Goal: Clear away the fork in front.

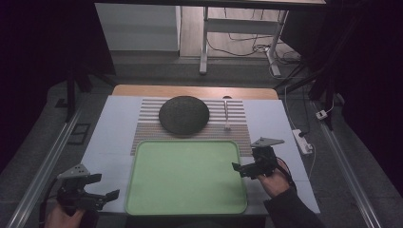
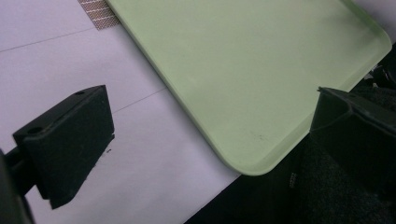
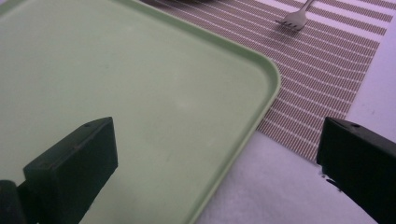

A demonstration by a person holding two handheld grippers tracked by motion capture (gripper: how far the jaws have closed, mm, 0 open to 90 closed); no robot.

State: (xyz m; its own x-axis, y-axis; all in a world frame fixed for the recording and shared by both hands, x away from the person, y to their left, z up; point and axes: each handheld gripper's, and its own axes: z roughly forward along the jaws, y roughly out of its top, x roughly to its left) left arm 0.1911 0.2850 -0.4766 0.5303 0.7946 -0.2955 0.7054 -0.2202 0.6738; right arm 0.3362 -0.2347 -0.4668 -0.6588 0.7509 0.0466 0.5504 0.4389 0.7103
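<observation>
- Nearest the high camera, the left gripper (image 1: 102, 186) sits at the bench's (image 1: 110, 128) near left corner, held by a hand (image 1: 59, 217); its fingers (image 2: 70, 140) stand wide apart, holding and touching nothing.
- Bench: pale top, with a wooden strip along its far edge.
- Tray (image 1: 185, 175): light green, with rounded corners, lying flat on the near middle of the bench between the two grippers. Its far edge overlaps the mat. In the left gripper view the tray's (image 2: 243, 70) near corner lies between the fingers, over the bench edge.
- Mat (image 1: 237, 123): brown with pale stripes, lying behind the tray.
- Plate (image 1: 184, 115): dark and round, on the mat just beyond the tray's far edge, left of the fork.
- Right gripper (image 1: 244, 167): just beside the tray's right rim, held in a hand (image 1: 274, 183) with a dark sleeve. Its fingers (image 3: 74, 168) are spread wide and grip nothing; in the right gripper view one sits over the tray (image 3: 140, 93), the other over the mat (image 3: 317, 84) and bench, with the tray's far right corner between them.
- Fork (image 1: 226, 114): pale, on the mat to the right of the plate, tines towards the tray; its tines show in the right gripper view (image 3: 294, 19).
- No readable writing or brand marks can be made out on any of these.
</observation>
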